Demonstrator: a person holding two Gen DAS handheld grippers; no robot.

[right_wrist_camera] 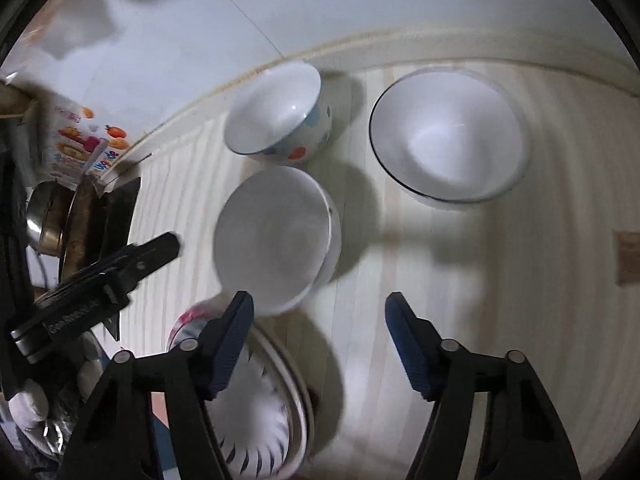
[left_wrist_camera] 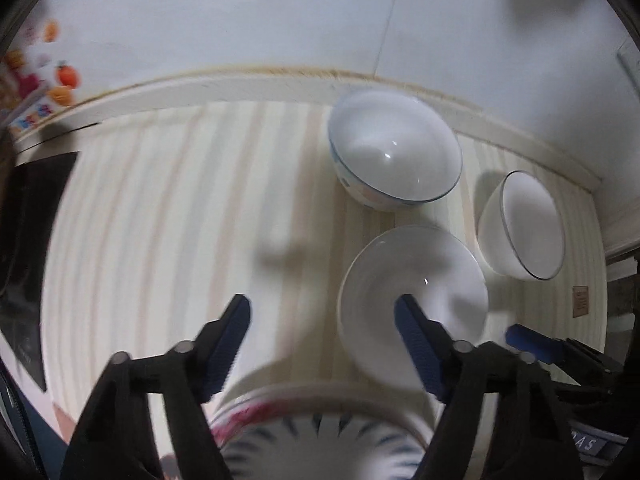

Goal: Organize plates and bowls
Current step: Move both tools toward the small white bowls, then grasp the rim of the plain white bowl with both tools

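Observation:
Three white bowls stand on the striped table. A plain white bowl point(left_wrist_camera: 412, 296) point(right_wrist_camera: 276, 240) is nearest. A bowl with coloured spots point(left_wrist_camera: 394, 148) point(right_wrist_camera: 280, 112) stands behind it near the wall. A dark-rimmed bowl point(left_wrist_camera: 524, 226) point(right_wrist_camera: 448, 136) stands to the right. A stack of plates with blue and red patterns point(left_wrist_camera: 320, 436) point(right_wrist_camera: 256, 408) lies at the near edge. My left gripper point(left_wrist_camera: 322, 344) is open and empty above the plates, its right finger over the plain bowl. My right gripper point(right_wrist_camera: 320, 340) is open and empty, just right of the plates.
A white wall point(left_wrist_camera: 280, 20) runs behind the table. A colourful carton point(right_wrist_camera: 80, 144), a metal pot point(right_wrist_camera: 44, 220) and a black stove point(left_wrist_camera: 36, 216) are at the left. The other gripper shows in each view point(left_wrist_camera: 536, 346) point(right_wrist_camera: 100, 276). A brown tag point(right_wrist_camera: 628, 256) lies at the right.

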